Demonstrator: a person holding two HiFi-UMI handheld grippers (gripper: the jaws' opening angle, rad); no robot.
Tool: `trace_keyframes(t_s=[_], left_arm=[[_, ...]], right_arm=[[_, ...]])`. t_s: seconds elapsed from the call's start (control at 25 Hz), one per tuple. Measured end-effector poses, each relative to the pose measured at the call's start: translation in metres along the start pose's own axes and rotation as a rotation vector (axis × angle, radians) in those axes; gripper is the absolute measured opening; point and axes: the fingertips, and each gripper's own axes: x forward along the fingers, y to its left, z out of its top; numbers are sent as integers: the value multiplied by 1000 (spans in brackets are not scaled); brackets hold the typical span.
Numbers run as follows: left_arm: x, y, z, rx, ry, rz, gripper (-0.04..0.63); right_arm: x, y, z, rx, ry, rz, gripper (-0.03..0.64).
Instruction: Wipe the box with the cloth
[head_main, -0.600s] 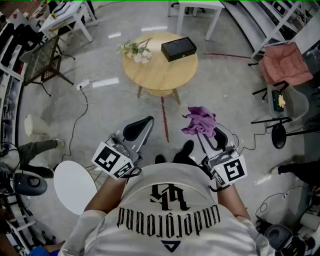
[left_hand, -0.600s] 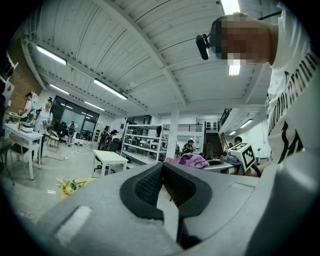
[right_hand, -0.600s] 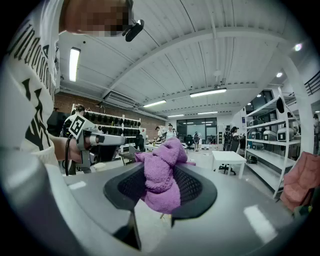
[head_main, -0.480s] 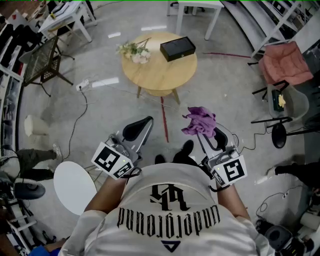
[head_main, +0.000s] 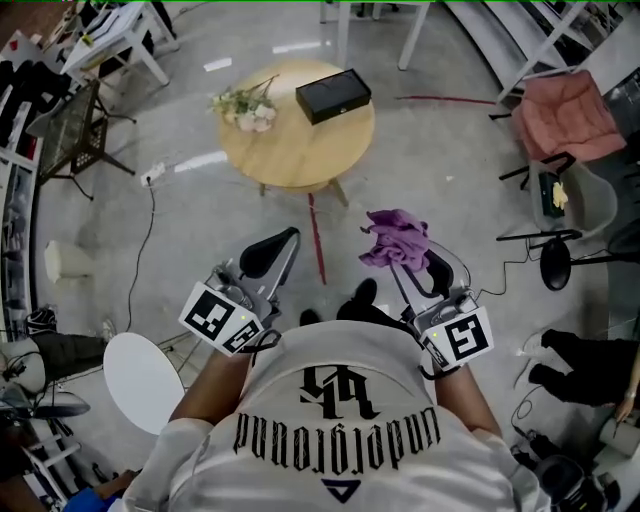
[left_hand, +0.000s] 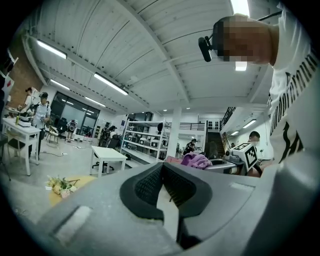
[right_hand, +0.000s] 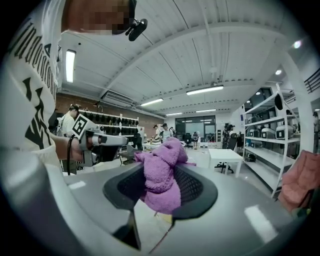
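Cloth first: a crumpled purple terry cloth (head_main: 397, 238) is clamped between the ribbed black pads of the right gripper (head_main: 418, 268), bunching up above them and hanging a little below, as the right gripper view shows. The left gripper (head_main: 276, 247) has its pads pressed together with nothing between them, and it points roughly level. Both grippers are held close in front of the person's body, well apart from the black rectangular lidded box (head_main: 333, 96). That box lies on a round light-wood table (head_main: 295, 155), close to the far right rim and set at a slant to it. A small bunch of pale flowers (head_main: 243, 106) lies near the far left rim, apart from the box, and the near half of the tabletop is bare. Between the person and the table is grey concrete floor, crossed by a thin red strip (head_main: 316, 238) that runs from under the table's near edge toward the person's feet. A thin dark cable (head_main: 148, 235) trails over the floor at the left, and a round white seat (head_main: 140, 378) stands just beside the left elbow.
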Motion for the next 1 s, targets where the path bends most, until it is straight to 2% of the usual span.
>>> trace_keyframes(t_s=[0.16,0.36,0.64,1.0], left_arm=[[57,-2,2,9,-3,-1,6],[115,-7,-1,15,-8,-2,6],[176,-8,-7,9,17,9,6],[228,45,-9,-7,24,22,6]], right_arm=[[-6,-59,-1,2,-7,-4,156],[-10,-110,-3,-19,7,33,158],[-16,-176,-12,5,7,24,160],[27,-224,-19,25,34,22,161]])
